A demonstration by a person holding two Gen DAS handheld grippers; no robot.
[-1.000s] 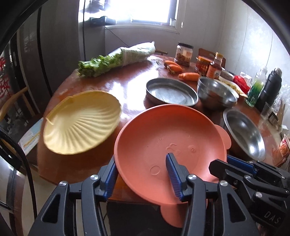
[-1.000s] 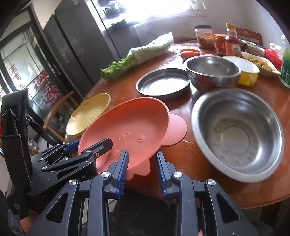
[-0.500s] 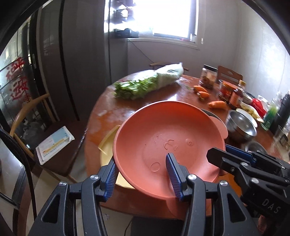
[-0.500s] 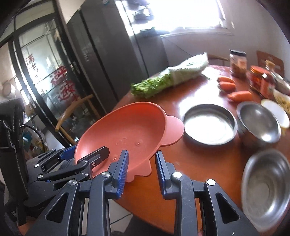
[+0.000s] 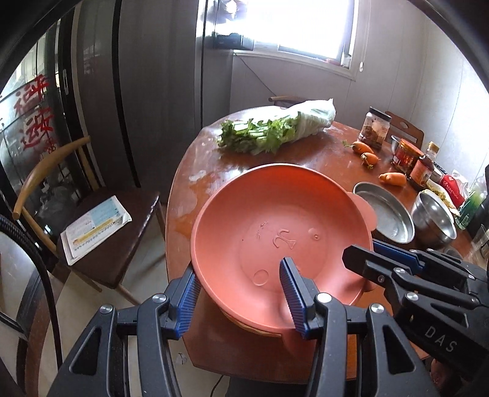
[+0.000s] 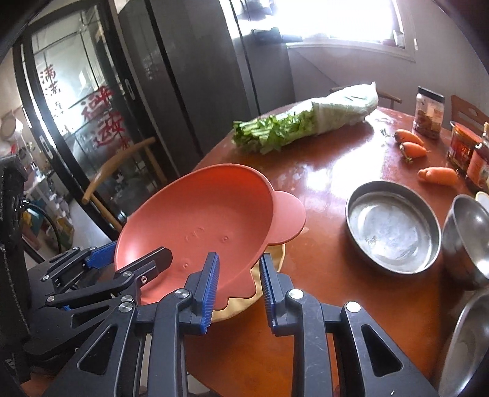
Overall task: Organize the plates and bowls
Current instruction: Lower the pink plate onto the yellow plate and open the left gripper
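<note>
Carrots (image 5: 392,178): three; steel dishes (image 6: 392,226): three

Left gripper (image 5: 241,293) fingers parted, angled downward, right gripper (image 6: 240,288) beside it — fingers just closing narrower

1. Left wrist view: close behind its fingers, angled down across the round table (image 5: 321,162) toward the window (image 5: 305,27).
2. Right wrist view: same facing, near the table's front edge.
3. Both share the orange plate (image 5: 275,232), greens (image 6: 275,131), carrots.
</note>
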